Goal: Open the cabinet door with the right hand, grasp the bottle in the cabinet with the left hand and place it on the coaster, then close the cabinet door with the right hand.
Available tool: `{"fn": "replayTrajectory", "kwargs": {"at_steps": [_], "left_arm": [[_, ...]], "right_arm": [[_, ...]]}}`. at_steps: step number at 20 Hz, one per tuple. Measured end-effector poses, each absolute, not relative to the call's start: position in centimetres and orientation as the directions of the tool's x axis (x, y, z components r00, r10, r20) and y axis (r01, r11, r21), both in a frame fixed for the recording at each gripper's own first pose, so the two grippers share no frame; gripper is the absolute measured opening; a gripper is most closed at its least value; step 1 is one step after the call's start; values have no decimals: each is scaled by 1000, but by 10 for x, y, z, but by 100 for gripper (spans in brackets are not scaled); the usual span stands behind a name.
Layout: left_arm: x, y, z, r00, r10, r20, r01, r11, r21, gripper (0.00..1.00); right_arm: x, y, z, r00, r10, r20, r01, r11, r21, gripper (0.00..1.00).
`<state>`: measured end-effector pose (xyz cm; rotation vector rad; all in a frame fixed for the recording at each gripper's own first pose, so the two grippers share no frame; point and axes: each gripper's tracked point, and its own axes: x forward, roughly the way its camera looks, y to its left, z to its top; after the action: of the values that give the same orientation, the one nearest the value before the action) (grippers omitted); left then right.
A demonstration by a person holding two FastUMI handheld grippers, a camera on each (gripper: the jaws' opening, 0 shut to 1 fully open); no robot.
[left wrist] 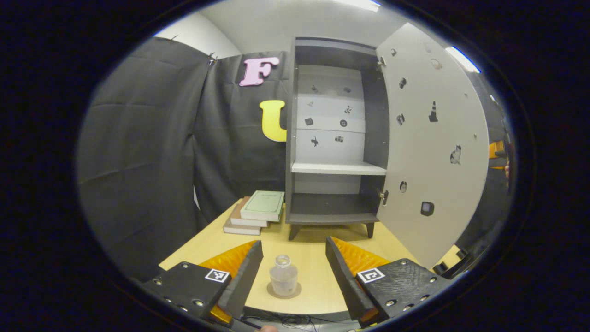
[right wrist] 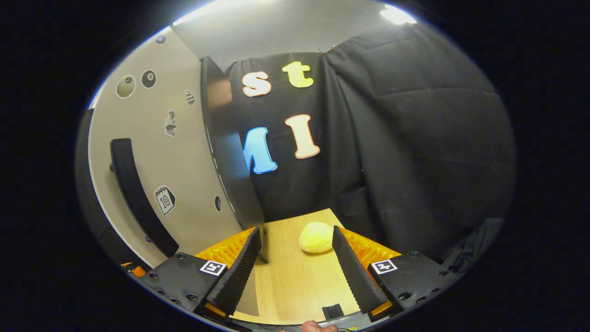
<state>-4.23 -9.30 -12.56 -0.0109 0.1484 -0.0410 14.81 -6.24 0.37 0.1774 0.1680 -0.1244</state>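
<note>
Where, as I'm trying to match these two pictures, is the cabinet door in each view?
Left gripper view: door at right, swung open, inner face showing.
Right gripper view: door at left, outer face with its dark handle.
Shared landmark: the wooden table between the jaws.

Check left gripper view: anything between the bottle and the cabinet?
Nothing. In the left gripper view the bottle stands on the coaster, and only bare table runs from it to the cabinet.
</note>
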Motion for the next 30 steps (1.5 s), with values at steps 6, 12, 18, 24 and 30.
{"fn": "replayTrajectory", "kwargs": {"at_steps": [6,12,18,24,30], "left_arm": [[-65,-116,-71,990,-13,-141,1,996,-85,82],[-73,-150,-30,995,7,-95,-13,998,-62,84],[-85,-177,-26,995,5,-102,-9,999,-40,84],[-55,-150,-3,995,-64,-76,63,998,-19,83],[-23,-76,2,996,-69,-53,69,998,-1,82]], "right_arm": [[155,-43,17,989,-18,-146,32,995,93,98],[162,-38,41,992,89,-86,-78,989,129,93],[156,-25,59,990,128,-57,-122,988,90,92],[149,-12,66,997,24,-67,-18,997,79,92],[138,7,77,992,-115,-43,115,993,9,91]]}}
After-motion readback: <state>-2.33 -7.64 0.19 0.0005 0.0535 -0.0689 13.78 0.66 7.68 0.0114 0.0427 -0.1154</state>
